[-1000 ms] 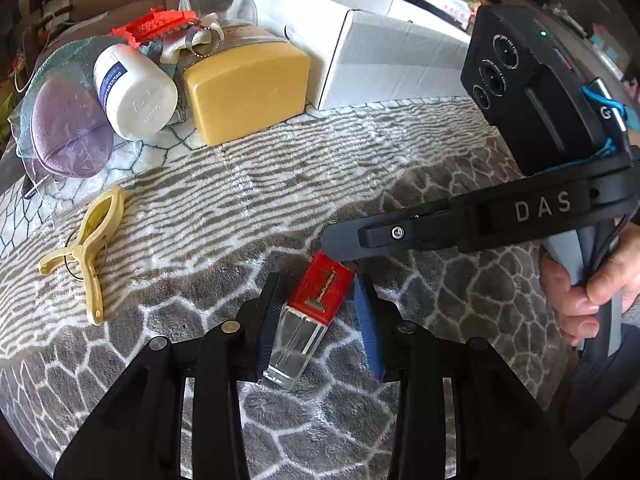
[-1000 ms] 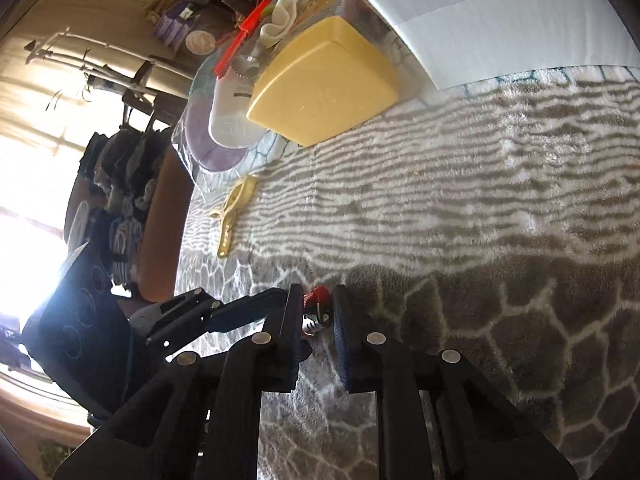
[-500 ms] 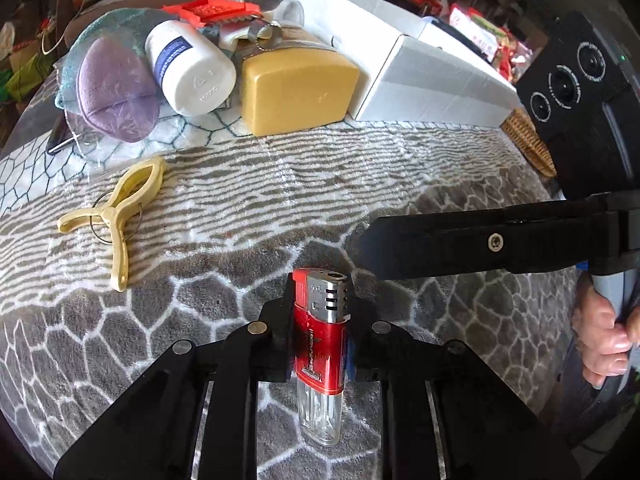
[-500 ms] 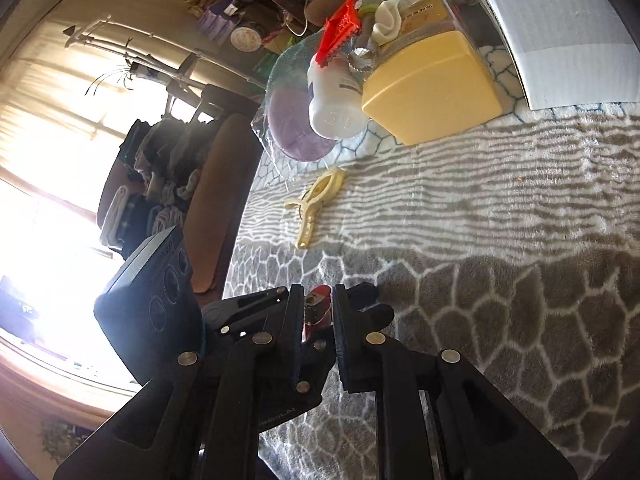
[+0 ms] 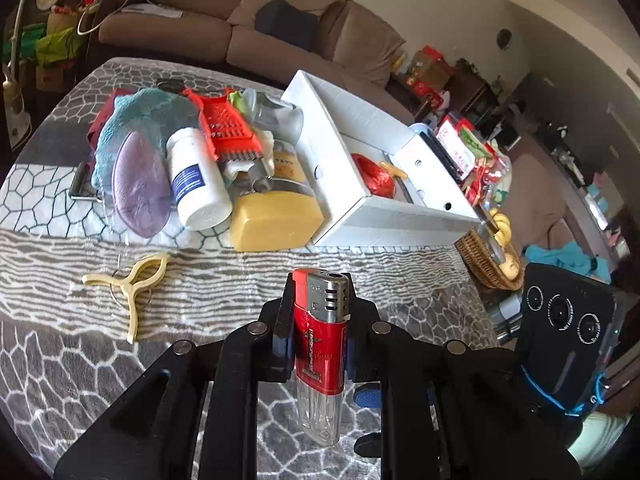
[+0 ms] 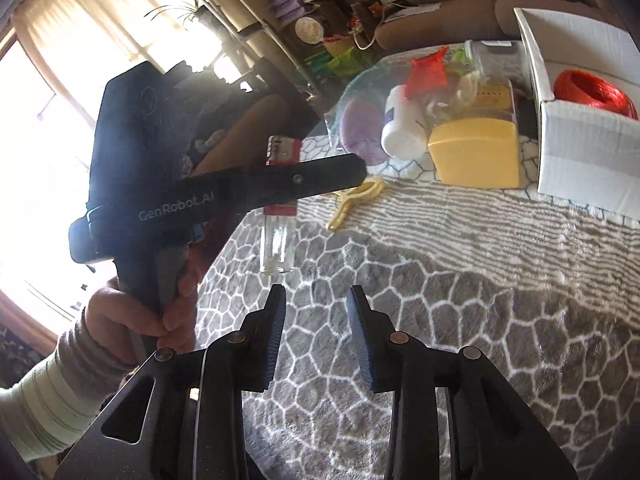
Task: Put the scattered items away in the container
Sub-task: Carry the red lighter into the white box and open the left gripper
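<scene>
Lighter up in the left gripper, the box waiting beyond the clutter.

The left gripper point(image 5: 320, 332) is clamped on the red lighter point(image 5: 320, 344), held upright above the patterned blanket point(image 5: 60, 360) (clear end hanging down). The right gripper point(image 6: 316, 328) has its jaws apart, holding nothing. Ahead, a yellow block point(image 5: 276, 220) touches the near-left corner of the white box point(image 5: 340, 132), with a white bottle point(image 5: 196, 176) and a purple pad point(image 5: 138, 188) beside it. A cream clip point(image 5: 132, 284) lies alone on open blanket, left of the lighter.
</scene>
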A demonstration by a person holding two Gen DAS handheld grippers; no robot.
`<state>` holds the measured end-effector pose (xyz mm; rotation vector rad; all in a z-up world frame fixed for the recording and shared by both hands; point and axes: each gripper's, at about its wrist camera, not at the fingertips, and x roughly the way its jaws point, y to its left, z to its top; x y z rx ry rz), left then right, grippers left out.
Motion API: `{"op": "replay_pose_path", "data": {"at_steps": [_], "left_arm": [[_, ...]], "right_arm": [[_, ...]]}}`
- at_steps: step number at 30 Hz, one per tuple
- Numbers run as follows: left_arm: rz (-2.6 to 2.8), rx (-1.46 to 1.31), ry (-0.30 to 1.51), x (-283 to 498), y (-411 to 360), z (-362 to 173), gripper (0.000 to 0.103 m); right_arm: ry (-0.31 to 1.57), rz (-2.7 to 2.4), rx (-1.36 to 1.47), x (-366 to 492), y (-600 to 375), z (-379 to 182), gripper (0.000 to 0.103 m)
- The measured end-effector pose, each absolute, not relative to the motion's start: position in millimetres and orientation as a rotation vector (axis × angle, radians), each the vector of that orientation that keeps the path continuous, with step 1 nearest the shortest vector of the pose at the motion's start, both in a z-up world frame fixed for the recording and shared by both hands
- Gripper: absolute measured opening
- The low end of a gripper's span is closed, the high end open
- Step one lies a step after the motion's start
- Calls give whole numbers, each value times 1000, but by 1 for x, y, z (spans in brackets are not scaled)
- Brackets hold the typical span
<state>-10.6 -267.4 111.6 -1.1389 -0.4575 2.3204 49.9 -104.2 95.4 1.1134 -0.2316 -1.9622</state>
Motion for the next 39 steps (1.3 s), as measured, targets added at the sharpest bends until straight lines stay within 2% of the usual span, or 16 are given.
{"op": "replay_pose_path", "data": {"at_steps": [7, 12, 19, 30, 33, 39], "left_arm": [[2323, -1060, -426, -58, -207, 162, 16], [2336, -1019, -396, -105, -149, 181, 16], [2362, -1036, -330, -159, -78, 155, 16], [2441, -1092, -268, -185, -52, 113, 16], [2479, -1083, -227, -191, -54, 109, 16], [2489, -1090, -241, -191, -61, 110, 17]], "right_arm": [[-173, -2119, 1057, 49, -59, 133, 38], [-225, -2267, 1031, 18, 9, 162, 38], [-286, -2390, 1012, -29, 78, 179, 38], [-312, -2400, 1140, -127, 97, 145, 38], [-333, -2399, 1148, -135, 100, 135, 49], [-341, -2371, 1168, -138, 97, 124, 49]]}}
